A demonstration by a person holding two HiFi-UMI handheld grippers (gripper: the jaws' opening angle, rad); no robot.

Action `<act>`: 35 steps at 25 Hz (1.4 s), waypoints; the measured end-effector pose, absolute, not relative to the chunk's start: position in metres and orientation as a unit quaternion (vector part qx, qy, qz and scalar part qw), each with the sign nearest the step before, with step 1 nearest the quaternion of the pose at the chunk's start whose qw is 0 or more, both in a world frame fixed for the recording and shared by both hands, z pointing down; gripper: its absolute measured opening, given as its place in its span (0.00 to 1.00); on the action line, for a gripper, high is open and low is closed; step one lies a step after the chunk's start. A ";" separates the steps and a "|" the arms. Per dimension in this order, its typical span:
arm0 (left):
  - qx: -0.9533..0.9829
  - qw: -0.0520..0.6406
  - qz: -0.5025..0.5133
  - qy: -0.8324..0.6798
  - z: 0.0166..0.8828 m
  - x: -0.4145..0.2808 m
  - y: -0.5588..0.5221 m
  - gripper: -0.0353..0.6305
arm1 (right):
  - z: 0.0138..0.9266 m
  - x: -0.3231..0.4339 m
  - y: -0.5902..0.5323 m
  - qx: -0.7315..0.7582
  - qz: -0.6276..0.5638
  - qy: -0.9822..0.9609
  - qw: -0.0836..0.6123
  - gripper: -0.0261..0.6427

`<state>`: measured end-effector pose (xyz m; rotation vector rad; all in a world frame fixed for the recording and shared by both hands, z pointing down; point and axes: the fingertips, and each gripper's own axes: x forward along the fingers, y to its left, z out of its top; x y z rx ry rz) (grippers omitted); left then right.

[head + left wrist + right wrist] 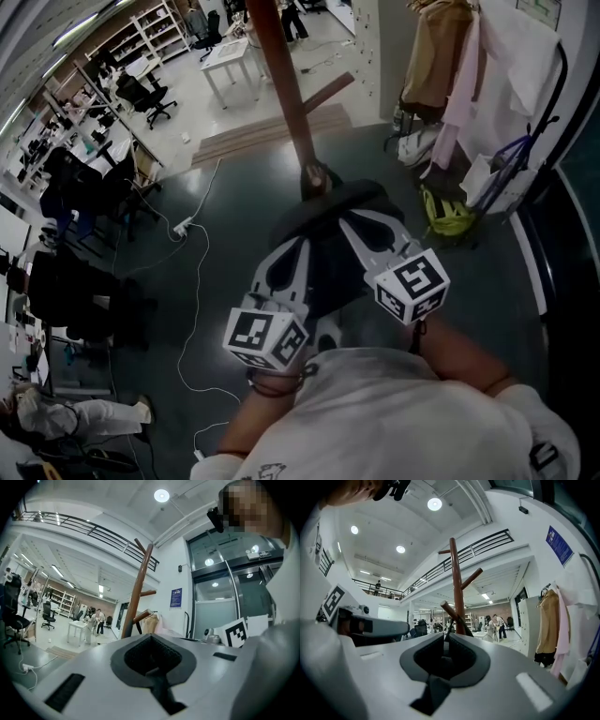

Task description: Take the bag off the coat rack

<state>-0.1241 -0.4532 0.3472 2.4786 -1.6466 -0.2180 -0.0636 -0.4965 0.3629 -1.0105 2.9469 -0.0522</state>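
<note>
Gripping with both tools close in front of the coat rack (286, 84), the brown pole rising just past the fingertips of each.

Closing the right gripper (444, 638) down to a thin slit. A dark strap (447, 627) is dropping from a low slanted peg (449, 612) just ahead of the tips and running into that slit, so the jaws are pinching it. Seen from the head, pointing the right gripper (349, 217) toward the foot of the pole, its marker cube (412, 286) sitting at the rear end, nearest the person.

Keeping the left gripper (151, 638) pressed together – the dark pads are meeting at the tip with nothing showing between them. Pointing it upward beside the rack, with the pole (138, 590) and its pegs rising just beyond the tip. Lying close alongside the right tool in the head view, the left gripper (302, 242) aiming the same way.

Resting directly under and between the two grippers, a black rounded bag (361, 195) – its top edge reaching just past the right tips, up against the base of the pole.

Hanging well off to the right of the right gripper, a tan coat (547, 620) and pale garments.
</note>
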 end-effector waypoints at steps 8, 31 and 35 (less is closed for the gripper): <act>0.844 0.089 -0.085 -0.521 0.323 -0.142 -0.485 0.05 | 0.348 -0.081 -0.546 -0.316 -0.001 0.948 -0.032 0.13; 0.870 0.072 -0.069 -0.483 0.306 -0.161 -0.527 0.05 | 0.359 -0.116 -0.613 -0.304 0.013 0.943 -0.132 0.11; 0.871 0.069 -0.065 -0.483 0.304 -0.161 -0.526 0.05 | 0.357 -0.115 -0.611 -0.308 0.011 0.943 -0.125 0.08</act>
